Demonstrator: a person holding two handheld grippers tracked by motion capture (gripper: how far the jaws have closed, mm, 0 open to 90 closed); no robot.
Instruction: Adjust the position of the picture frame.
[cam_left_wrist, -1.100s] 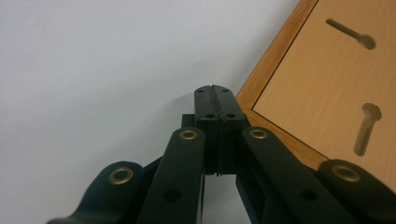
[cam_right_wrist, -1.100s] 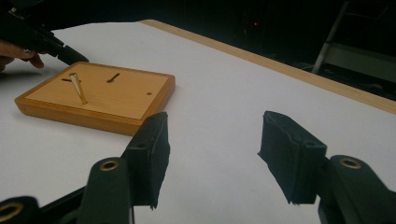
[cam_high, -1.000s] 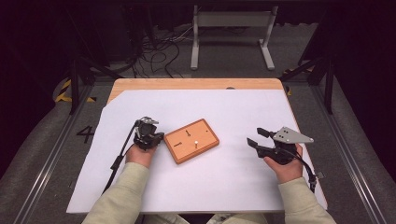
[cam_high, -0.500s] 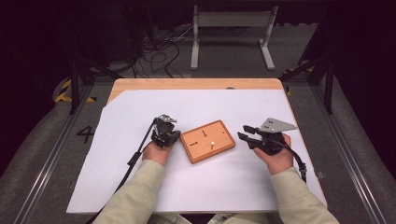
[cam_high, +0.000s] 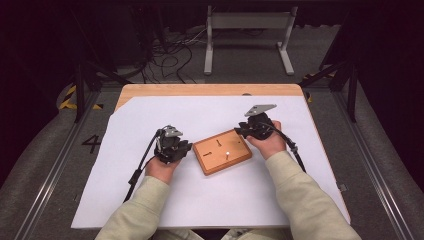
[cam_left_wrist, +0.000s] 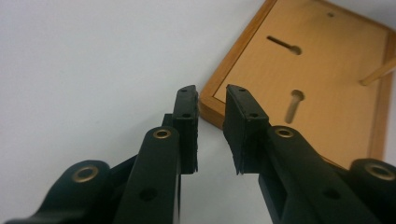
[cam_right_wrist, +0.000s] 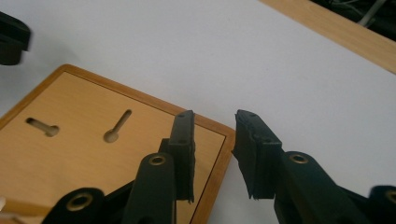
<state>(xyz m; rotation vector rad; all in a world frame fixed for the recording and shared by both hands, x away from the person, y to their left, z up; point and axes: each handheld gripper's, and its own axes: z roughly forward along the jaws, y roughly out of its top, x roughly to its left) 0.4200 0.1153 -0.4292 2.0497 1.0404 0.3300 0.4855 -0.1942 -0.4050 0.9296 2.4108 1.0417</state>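
A lab or recording studio, not a home. Dark, blacked-out surroundings on every side. Wooden tabletop (cam_high: 210, 90) covered almost to its edges with a plain white sheet (cam_high: 210, 195), one corner of the sheet cut off at the far left corner. Loose black cables (cam_high: 172, 55) tangled on grey carpet beyond the far edge, beside a grey metal stand (cam_high: 247, 22) with two feet. Metal floor rails (cam_high: 47, 175) running along both sides, black stand legs (cam_high: 80, 90) near the far corners, yellow-and-black hazard tape (cam_high: 67, 97) and a painted number 4 (cam_high: 91, 144) on the floor at the left.
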